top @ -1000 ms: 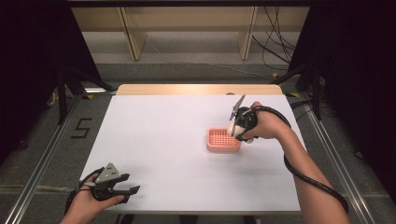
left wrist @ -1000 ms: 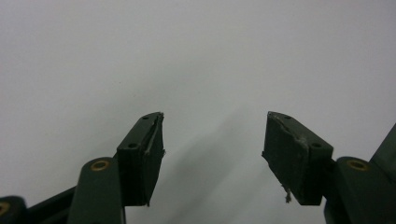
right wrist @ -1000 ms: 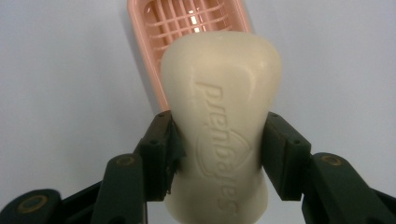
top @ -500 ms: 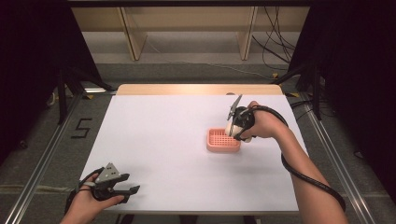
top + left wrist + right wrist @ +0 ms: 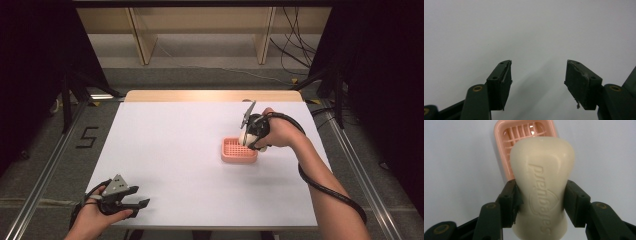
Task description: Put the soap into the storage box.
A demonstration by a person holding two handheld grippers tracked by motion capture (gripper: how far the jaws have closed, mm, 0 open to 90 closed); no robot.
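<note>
- Your right gripper (image 5: 541, 202) is clamped on a cream bar of soap (image 5: 542, 182), one jaw pressing each long side of the bar near its lower half.
- In the right gripper view the soap's face carries embossed lettering, and its upper end covers most of the pink soap dish (image 5: 506, 150) lying beyond it on the table.
- In the high view your right gripper (image 5: 248, 137) hangs over the right far edge of the soap dish (image 5: 237, 151), with the soap (image 5: 246, 137) pointing down toward it; you cannot tell from these views whether the bar touches the dish.
- The dish sits right of centre on the white table (image 5: 170, 150), its ribbed floor showing.
- Your left gripper (image 5: 135, 202) rests at the near left corner of the table, well apart from the dish.
- In the left gripper view its jaws stand wide apart with nothing between them, only bare white table (image 5: 529, 30) beyond.
</note>
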